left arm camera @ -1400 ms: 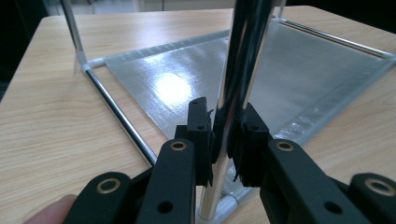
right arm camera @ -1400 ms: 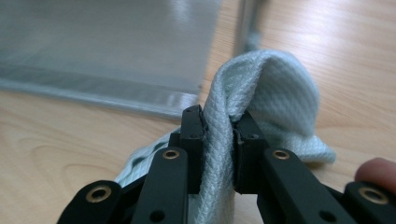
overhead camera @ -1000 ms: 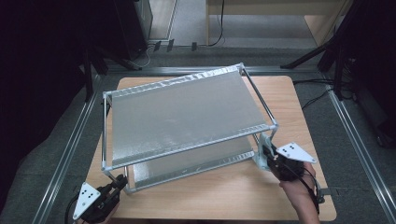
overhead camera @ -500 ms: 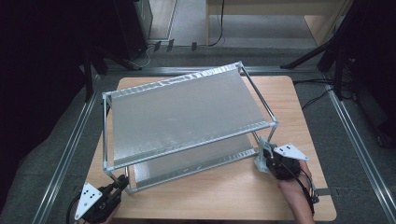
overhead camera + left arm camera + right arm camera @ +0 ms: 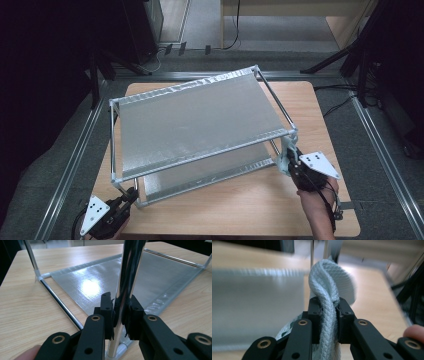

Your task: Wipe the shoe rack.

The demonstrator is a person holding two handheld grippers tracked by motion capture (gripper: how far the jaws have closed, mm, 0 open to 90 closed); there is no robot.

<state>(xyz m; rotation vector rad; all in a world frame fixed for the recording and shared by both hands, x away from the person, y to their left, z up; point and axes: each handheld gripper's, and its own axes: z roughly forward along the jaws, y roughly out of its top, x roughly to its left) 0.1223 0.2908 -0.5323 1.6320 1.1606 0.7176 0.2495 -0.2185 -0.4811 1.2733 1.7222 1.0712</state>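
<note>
A two-shelf rack with chrome tubes and silver fabric shelves [image 5: 200,125] stands on the wooden table [image 5: 240,205]. My left gripper [image 5: 131,194] is at the rack's near-left corner, shut on the upright chrome post [image 5: 127,277]; in the left gripper view its pads [image 5: 108,312] press the post on both sides just above the lower shelf [image 5: 95,282]. My right gripper [image 5: 289,161] is at the near-right corner post, shut on a white woven cloth [image 5: 329,275] that bulges above the jaws. The cloth [image 5: 283,154] lies against that post.
Aluminium floor rails [image 5: 75,160] run along both sides of the table. Dark stands and cables [image 5: 350,65] sit behind and to the right. A bare strip of tabletop lies in front of the rack, toward the near edge.
My right gripper with the cloth shifted slightly left along the near-right post, then back to the right. The left gripper and the rack have kept still.
</note>
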